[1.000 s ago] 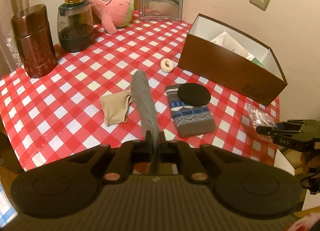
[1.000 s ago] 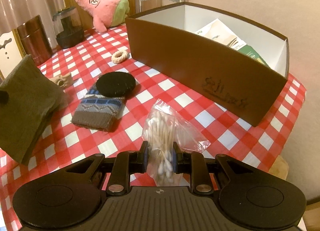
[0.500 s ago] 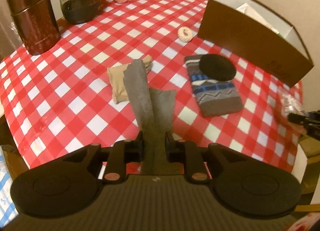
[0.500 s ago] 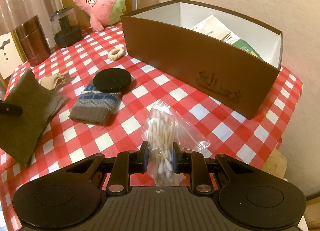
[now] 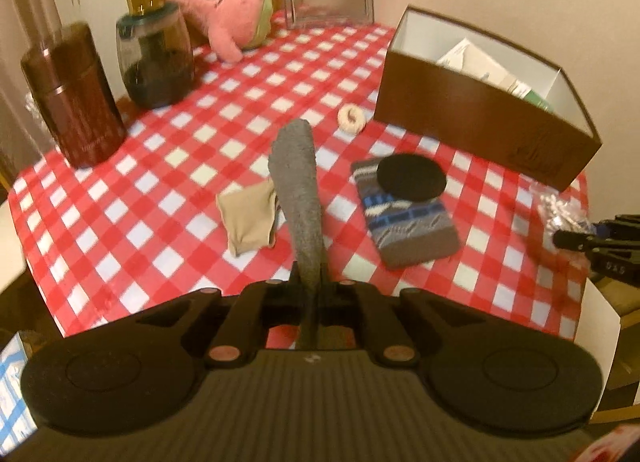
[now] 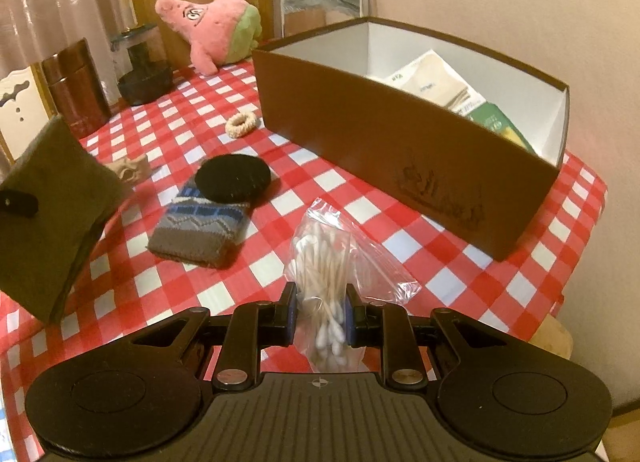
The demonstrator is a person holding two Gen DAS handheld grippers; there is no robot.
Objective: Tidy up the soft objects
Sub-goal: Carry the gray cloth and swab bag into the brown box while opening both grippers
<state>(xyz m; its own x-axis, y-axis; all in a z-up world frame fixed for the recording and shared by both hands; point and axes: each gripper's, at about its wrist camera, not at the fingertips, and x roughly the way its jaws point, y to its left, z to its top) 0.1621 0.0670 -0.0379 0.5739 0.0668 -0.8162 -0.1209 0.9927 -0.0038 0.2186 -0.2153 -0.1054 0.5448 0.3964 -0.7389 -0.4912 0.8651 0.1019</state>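
Left hand-held gripper point(image 5: 310, 290) closing on grey sock point(image 5: 298, 190); right hand-held gripper point(image 6: 320, 312) clamps cotton-swab bag point(image 6: 324, 262).

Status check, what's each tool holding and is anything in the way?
Left tool closing on grey sock, lifted off the table. Right tool shut on cotton swab bag. Brown box ahead, path clear.

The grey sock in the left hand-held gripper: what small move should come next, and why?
Probably carry the grey sock toward the open brown box. The left hand-held gripper, its jaws closing, has it lifted clear of the red-checked tablecloth, and the box has free room.
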